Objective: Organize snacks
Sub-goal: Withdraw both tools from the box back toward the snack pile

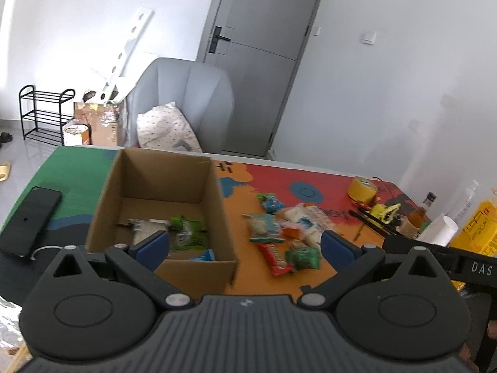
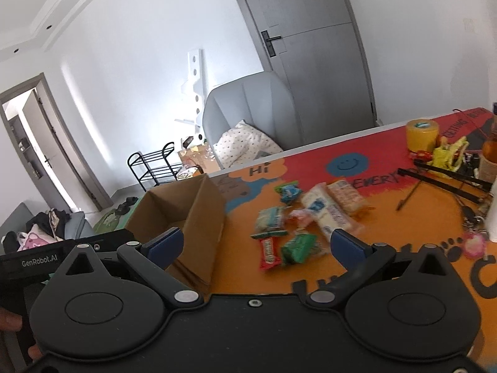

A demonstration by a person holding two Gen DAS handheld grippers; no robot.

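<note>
- Left gripper (image 1: 245, 244): jaws apart, nothing held; cardboard box (image 1: 217, 211) sits at centre-left of frame, behind its left finger.
- Right gripper (image 2: 259, 247): jaws apart, nothing held; loose snack packets (image 2: 298, 217) lie at frame centre on the table (image 2: 403, 227), just beyond the fingertips.

Cardboard box (image 1: 161, 205) walls flank the snack pile (image 1: 285, 236); above lies open.

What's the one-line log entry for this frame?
left gripper: open, empty | right gripper: open, empty | cardboard box: a few snacks inside | snack pile: loose on mat beside box
</note>
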